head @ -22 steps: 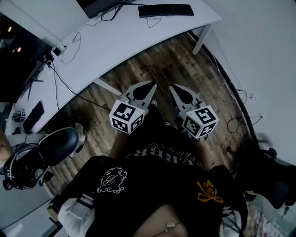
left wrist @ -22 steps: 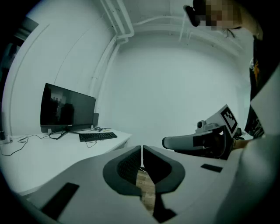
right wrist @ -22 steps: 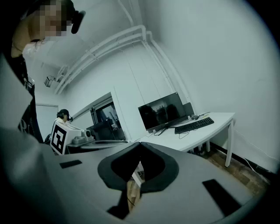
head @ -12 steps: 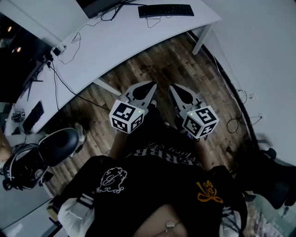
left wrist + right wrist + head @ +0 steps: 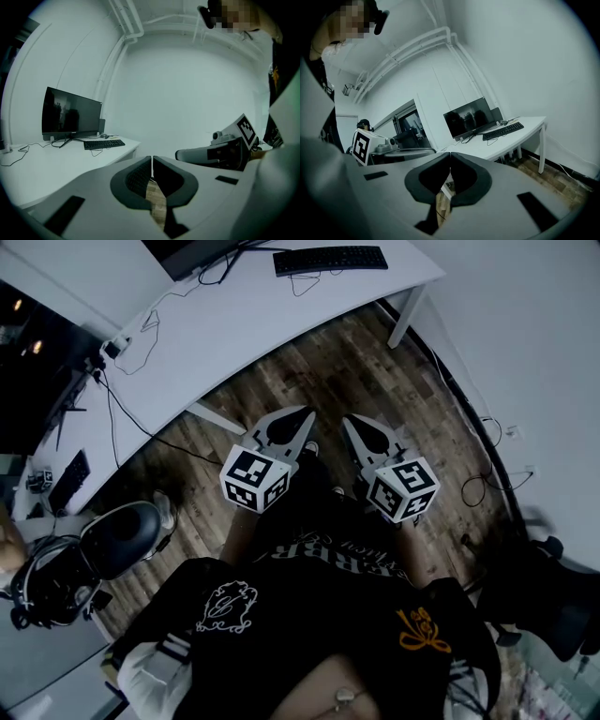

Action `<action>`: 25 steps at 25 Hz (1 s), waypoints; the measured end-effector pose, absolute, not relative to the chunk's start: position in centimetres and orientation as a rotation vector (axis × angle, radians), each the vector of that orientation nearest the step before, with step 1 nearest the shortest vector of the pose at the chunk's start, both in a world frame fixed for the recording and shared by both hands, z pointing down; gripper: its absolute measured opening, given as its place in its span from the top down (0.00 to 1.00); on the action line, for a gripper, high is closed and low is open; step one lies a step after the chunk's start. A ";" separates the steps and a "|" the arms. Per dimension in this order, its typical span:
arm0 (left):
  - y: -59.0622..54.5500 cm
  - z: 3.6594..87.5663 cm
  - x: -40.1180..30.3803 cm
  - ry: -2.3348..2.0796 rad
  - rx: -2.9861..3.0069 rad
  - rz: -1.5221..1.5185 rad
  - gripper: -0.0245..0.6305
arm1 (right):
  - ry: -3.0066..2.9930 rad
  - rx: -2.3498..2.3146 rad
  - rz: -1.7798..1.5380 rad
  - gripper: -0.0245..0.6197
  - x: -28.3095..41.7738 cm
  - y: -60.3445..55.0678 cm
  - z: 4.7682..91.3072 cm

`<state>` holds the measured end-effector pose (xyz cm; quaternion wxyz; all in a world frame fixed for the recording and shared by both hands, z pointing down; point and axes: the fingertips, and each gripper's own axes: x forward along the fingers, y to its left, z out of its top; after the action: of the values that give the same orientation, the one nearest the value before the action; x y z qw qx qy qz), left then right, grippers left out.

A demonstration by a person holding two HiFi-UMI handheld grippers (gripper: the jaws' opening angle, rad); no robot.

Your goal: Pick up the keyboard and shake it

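Head view, nearest first: the person's dark printed top fills the bottom of the frame, and just beyond it the left gripper and the right gripper sit side by side, close to the body, over the wooden floor. Both tips point ahead towards the white desk.

In the left gripper view, the left gripper has its jaws pressed together with nothing between them. The right gripper view shows the same of the right gripper: jaws together, empty.

An office chair stands to the person's left.

The keyboard lies flat on the far part of the desk, well apart from both grippers, with open floor between. It sits ahead and to the left in the left gripper view, ahead and to the right in the right gripper view. A dark monitor stands beside it.
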<state>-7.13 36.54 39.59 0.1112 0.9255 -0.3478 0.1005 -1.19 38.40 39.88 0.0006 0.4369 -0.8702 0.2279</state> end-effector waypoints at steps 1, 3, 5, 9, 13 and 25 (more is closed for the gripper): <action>36.5 39.7 -7.1 -1.022 2.715 0.301 0.92 | -2.732 1.372 0.723 0.94 -1.1 38.3 40.0; 36.1 39.9 -7.1 -1.024 2.709 0.315 0.92 | -2.734 1.373 0.742 0.94 -1.0 38.0 40.2; 35.5 40.0 -7.1 -1.023 2.704 0.326 0.92 | -2.738 1.372 0.763 0.94 -1.0 37.3 40.3; 34.1 40.2 -7.2 -1.023 2.690 0.324 0.92 | -2.736 1.361 0.795 0.94 -1.3 35.5 40.8; 31.6 40.7 -7.7 -1.018 2.673 0.315 0.92 | -2.724 1.356 0.818 0.93 -1.9 32.9 41.3; 15.7 41.5 -11.9 -0.960 2.675 0.324 0.92 | -2.654 1.414 0.879 0.93 -5.5 17.3 42.4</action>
<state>-11.86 15.68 41.46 0.1399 0.9260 -0.3322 0.1123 -5.46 17.34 42.41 0.0043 0.4514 -0.8470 0.2807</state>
